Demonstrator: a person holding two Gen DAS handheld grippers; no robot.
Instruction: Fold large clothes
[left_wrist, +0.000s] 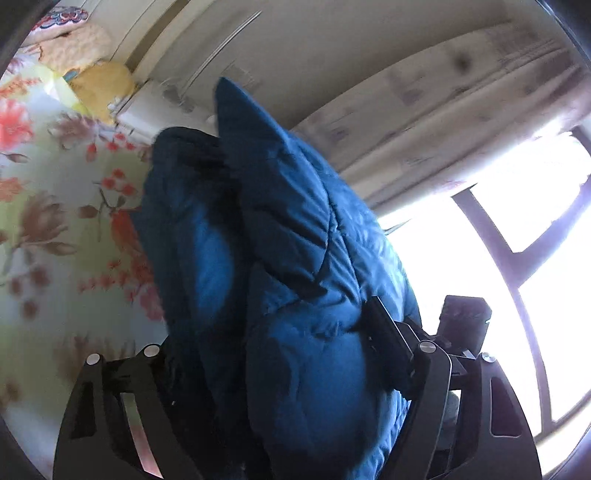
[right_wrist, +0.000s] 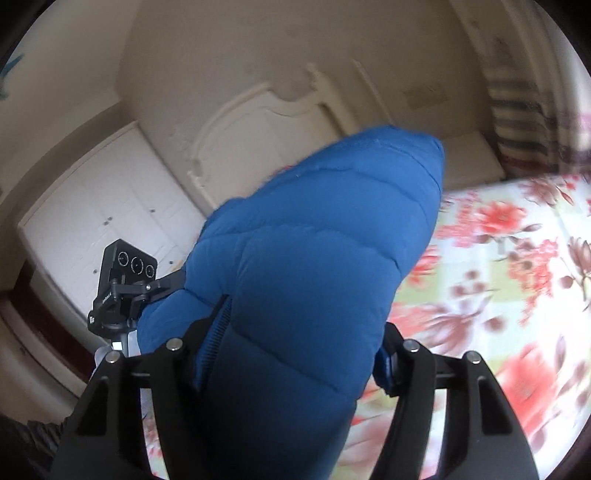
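Observation:
A blue quilted puffer jacket (left_wrist: 288, 258) fills the middle of both views. In the left wrist view my left gripper (left_wrist: 280, 354) is shut on a thick fold of it and holds it lifted above the flowered bedsheet (left_wrist: 55, 221); the left finger is hidden behind the fabric. In the right wrist view my right gripper (right_wrist: 295, 343) is shut on another bulky part of the jacket (right_wrist: 314, 240), which bulges up between the fingers and hides the tips. The other gripper's body (right_wrist: 122, 284) shows at the left, close by.
The bed with the flowered sheet (right_wrist: 498, 277) lies below. Yellow and patterned pillows (left_wrist: 99, 81) sit at its head. White wardrobe doors (right_wrist: 110, 206) and a headboard (right_wrist: 258, 122) stand behind. A bright window (left_wrist: 517, 240) with curtains (left_wrist: 461, 122) is at the right.

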